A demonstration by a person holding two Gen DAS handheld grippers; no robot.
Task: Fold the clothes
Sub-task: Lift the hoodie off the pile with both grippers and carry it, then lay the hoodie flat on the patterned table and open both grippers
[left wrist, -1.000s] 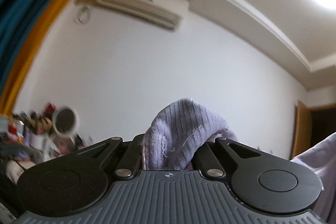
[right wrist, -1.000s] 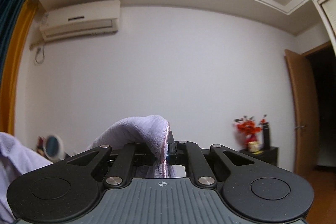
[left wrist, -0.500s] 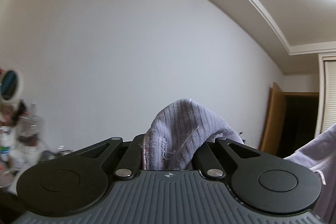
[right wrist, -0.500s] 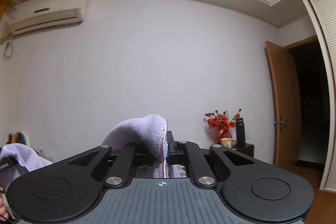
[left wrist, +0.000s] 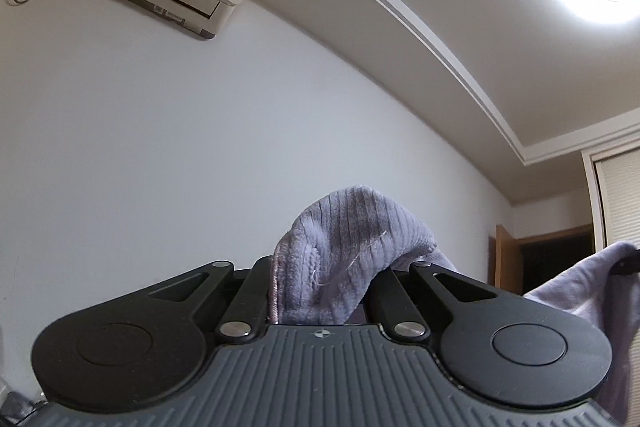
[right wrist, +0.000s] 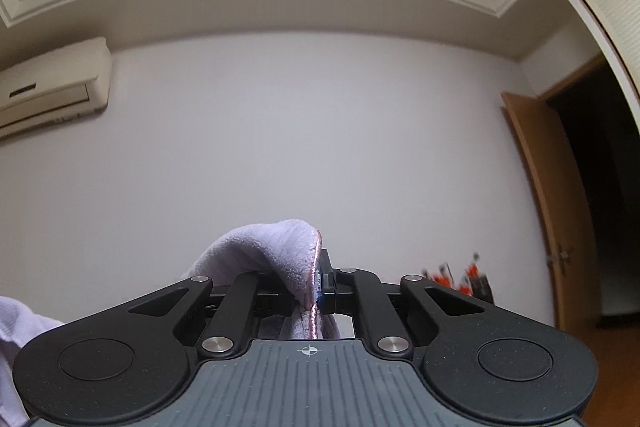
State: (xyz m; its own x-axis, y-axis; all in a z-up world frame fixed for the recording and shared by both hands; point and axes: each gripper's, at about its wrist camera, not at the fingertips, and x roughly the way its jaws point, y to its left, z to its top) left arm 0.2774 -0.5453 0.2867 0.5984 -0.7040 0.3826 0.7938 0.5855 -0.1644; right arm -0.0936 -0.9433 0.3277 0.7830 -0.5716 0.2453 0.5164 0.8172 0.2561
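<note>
Pointing up toward the wall and ceiling, both tongs are clamped on the lavender garment [left wrist: 344, 251], which is held up in the air. The left tongs [left wrist: 324, 291] pinch its ribbed edge. The right tongs [right wrist: 310, 291] grip a pink-trimmed hem, an air conditioner [right wrist: 52, 87] mounted beyond.

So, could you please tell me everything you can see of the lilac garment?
The lilac garment looks like soft ribbed fleece with a pinkish stitched edge. It is held up in the air: the left gripper pinches one bunched part, the right gripper another, and more cloth hangs at the frame edges. Its lower part is hidden.
</note>
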